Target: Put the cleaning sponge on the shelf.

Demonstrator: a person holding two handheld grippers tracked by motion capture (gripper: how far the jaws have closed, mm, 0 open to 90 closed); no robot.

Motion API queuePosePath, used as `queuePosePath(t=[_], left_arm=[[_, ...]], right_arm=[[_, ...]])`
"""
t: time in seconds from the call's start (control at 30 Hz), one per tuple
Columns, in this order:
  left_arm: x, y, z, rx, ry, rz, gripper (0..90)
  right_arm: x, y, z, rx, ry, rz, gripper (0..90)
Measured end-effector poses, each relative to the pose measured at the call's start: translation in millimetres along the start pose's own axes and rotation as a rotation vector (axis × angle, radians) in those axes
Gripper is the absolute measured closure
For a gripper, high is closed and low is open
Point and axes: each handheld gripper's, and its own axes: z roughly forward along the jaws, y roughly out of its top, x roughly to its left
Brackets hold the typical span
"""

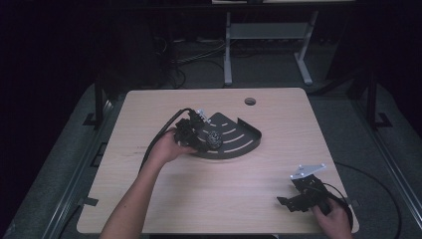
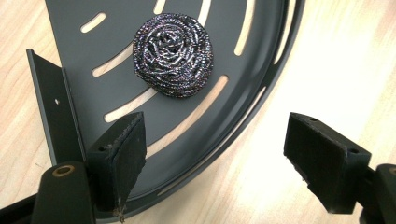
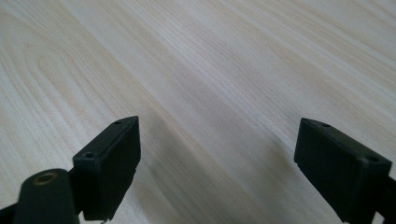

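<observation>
High view: left gripper [image 1: 201, 134] sits at the left edge of the dark quarter-round slotted tray [image 1: 249, 137], mid-table [image 1: 199, 199]. Steel-wool scourer [image 1: 214, 139] lies on the tray floor, just beside the gripper's tip, on its right. Right gripper [image 1: 293, 201] is near the table's front right corner, well apart from tray and scourer, resting low over bare wood.

Left gripper view: left gripper [image 2: 212, 154] jaws spread wide, nothing between them. Scourer [image 2: 173, 54] is ahead of the jaws, closer to the left pad's line than the right, clear of both pads, no contact. It rests on the tray [image 2: 261, 70] between the slots. Left pad hangs over the tray floor next to the upright side wall; right pad is past the curved rim, over the wood.

Right gripper view: right gripper [image 3: 217, 163] jaws also wide apart, holding nothing. Plain table surface [image 3: 210, 60] below and ahead of them.
</observation>
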Motion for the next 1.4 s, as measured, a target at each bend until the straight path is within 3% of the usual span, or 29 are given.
queuePosePath(t=[0.57, 1.4], left_arm=[[-16.6, -13.2, -18.2, -0.025, 0.007, 0.036, 20.9], [-29.1, -46.7, -25.2, -0.053, 0.003, 0.007, 20.9]], right_arm=[[-2.1, -1.7, -1.8, -0.007, -0.008, 0.021, 14.3], [-2.3, -1.9, -1.5, -0.006, -0.009, 0.019, 14.4]])
